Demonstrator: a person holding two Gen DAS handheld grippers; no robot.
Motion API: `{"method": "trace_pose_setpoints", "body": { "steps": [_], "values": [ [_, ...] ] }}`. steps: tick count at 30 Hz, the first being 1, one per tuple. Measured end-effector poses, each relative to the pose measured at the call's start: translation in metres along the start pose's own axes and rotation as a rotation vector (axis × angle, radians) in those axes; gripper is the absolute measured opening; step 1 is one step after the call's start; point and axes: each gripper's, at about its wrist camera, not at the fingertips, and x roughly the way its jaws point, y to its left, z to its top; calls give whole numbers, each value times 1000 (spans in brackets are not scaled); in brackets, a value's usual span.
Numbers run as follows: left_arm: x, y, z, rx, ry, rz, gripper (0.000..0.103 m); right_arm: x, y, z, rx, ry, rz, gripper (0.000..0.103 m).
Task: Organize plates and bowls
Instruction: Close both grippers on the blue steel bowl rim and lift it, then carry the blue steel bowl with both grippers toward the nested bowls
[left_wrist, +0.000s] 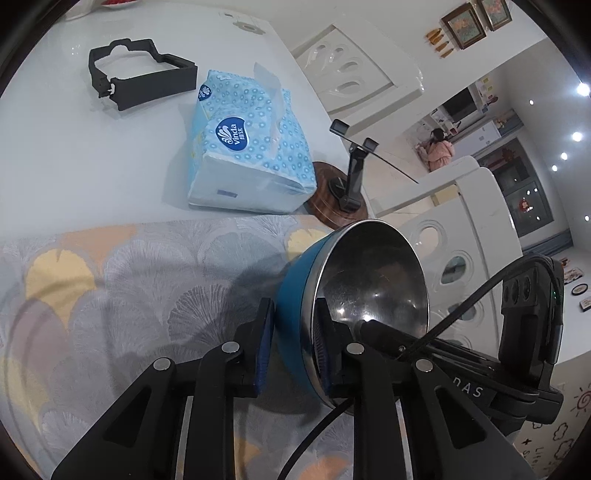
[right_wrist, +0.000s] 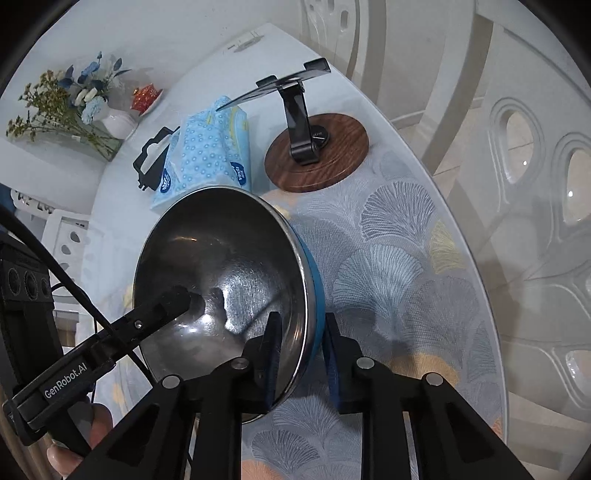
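Bowl (left_wrist: 364, 280), 1 item: steel-lined inside, blue outside, sitting on the patterned cloth (left_wrist: 122, 280) at the near part of the white table (left_wrist: 74, 155). Both views show it tipped, its mouth not level; whether its base touches the cloth cannot be told.

Left gripper (left_wrist: 293, 343): closed on the bowl's rim, 1 blue pad against the blue outer wall, the other finger inside against the steel. Likely a pinch across the wall because the bowl is too broad to span whole.

Right gripper (right_wrist: 301, 354): closed on the rim at the opposite side, again 1 finger inside and 1 outside. The left gripper's inner finger (right_wrist: 173, 301) shows reaching into the hollow from the far side. In my judgement 2 opposed grips are meant to keep a smooth, rounded vessel from swinging when carried.

Also on the table, well apart from the bowl's mouth:
- Tissue pack (left_wrist: 247, 147), blue-patterned, beyond the cloth.
- Phone stand (right_wrist: 306, 122) on a round wooden base, just beside the pack.
- Black plastic frame (left_wrist: 140, 74), farther back.
- Vase of flowers (right_wrist: 77, 99) and a small red cup on a saucer (right_wrist: 147, 98), at the far edge.

No plate or second bowl is in view, so the destination cannot be named.
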Motion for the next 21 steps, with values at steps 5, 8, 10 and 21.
{"method": "trace_pose_setpoints", "body": {
  "steps": [5, 8, 10, 21],
  "values": [
    [-28, -13, -7, 1, -36, -27, 17, -25, 14, -4, -31, -33, -21, 21],
    [-58, -24, -12, 7, -80, -36, 17, -51, 28, -8, -50, -64, -16, 21],
    [-77, -32, -16, 14, -106, -43, 17, -70, 37, -13, -68, -88, -15, 21],
    [-185, -76, -74, 69, -224, -68, 17, -172, 93, -76, -107, -181, -7, 21]
  ]
}}
